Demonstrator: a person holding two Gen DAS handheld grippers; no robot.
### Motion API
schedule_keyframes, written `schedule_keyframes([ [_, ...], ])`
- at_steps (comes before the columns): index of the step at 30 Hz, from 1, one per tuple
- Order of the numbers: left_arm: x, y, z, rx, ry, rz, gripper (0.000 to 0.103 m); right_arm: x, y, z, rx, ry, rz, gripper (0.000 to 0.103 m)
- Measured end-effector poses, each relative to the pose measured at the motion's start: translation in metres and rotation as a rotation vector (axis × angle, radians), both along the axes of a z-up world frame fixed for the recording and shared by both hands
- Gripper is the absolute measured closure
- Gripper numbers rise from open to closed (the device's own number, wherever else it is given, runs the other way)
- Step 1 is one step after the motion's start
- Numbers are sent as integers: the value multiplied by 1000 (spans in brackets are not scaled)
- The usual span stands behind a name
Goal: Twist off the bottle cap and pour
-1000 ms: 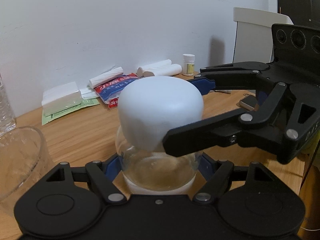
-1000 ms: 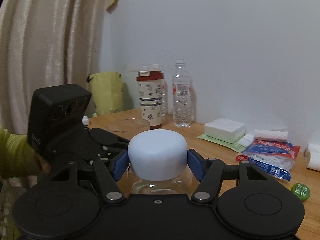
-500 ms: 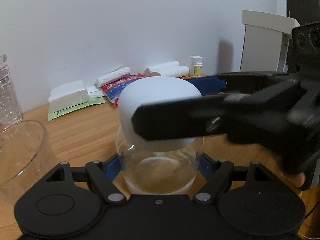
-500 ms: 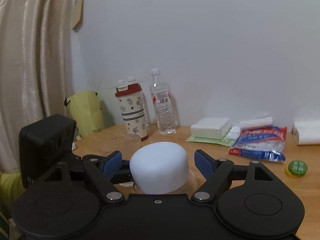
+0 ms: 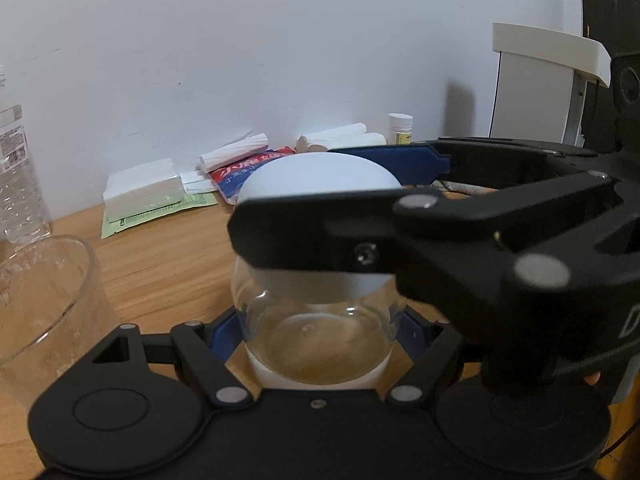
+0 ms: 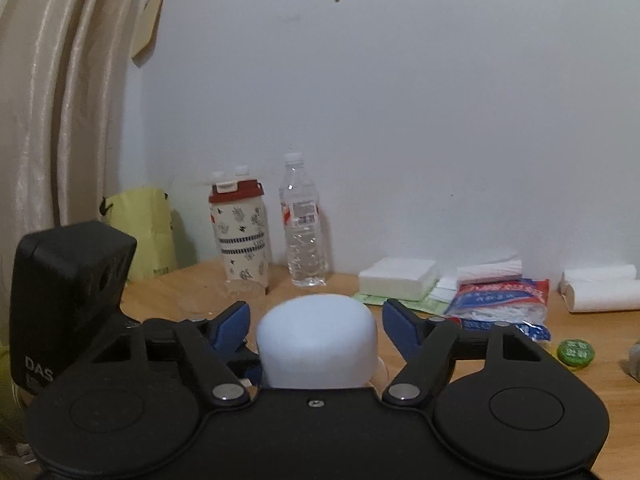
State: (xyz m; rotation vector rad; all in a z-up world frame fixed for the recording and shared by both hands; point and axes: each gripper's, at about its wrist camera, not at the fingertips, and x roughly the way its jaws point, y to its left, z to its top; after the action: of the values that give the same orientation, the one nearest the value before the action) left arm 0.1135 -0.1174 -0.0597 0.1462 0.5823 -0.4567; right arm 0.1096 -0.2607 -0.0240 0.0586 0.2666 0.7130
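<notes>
Holding the glass bottle (image 5: pixel 318 330) by its round body, my left hand-held gripper (image 5: pixel 318 332) presses its blue pads (image 5: pixel 222 330) against both sides of the glass. The bottle stands upright on the wooden table (image 5: pixel 168 256), and a little yellowish liquid lies in its bottom. A big white cap (image 5: pixel 320 184) sits on the top of the bottle.

My right hand-held gripper (image 6: pixel 316 326) comes to the cap from the side. Its jaws are closing now, and the cap is between them. In the right wrist view the blue pads (image 6: pixel 232 326) stand a little apart from the cap on both sides, so they do not pinch it at this moment. In the left wrist view one black finger (image 5: pixel 320 236) of this hand-held gripper crosses in front of the cap, and the other one goes behind it.

An empty clear glass (image 5: pixel 44 300) stands on the table just beside the bottle, at its left in the left wrist view. Near the wall I see a plastic water bottle (image 6: pixel 302 224), a patterned tumbler (image 6: pixel 240 232) with a red lid, a white stack of tissues (image 6: pixel 396 278), a red and blue packet (image 6: pixel 500 300) and a green bottle top (image 6: pixel 576 352).
</notes>
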Motion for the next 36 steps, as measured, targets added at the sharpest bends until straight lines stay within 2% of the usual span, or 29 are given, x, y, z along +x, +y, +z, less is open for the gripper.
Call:
schedule_keyframes([
  [3,-6,-3,3,-1,-2,-1,24,4,1,3,-9,35,-3,34],
  [6,-9,-3,4,-4,-6,-2,24,4,4,3,-34,23,2,34],
  [9,-20,-24,6,10,-1,33,24,3,4,4,-53,12,7,34],
  [16,-20,-27,8,19,11,40,24,-4,11,4,-118,-34,-10,34],
  [23,-27,-31,13,20,11,44,24,2,14,4,-148,2,4,34],
  [26,-30,-33,15,21,13,44,24,9,12,4,-124,57,11,34],
  [36,-41,-40,19,38,-11,12,24,10,10,3,-119,54,27,34],
])
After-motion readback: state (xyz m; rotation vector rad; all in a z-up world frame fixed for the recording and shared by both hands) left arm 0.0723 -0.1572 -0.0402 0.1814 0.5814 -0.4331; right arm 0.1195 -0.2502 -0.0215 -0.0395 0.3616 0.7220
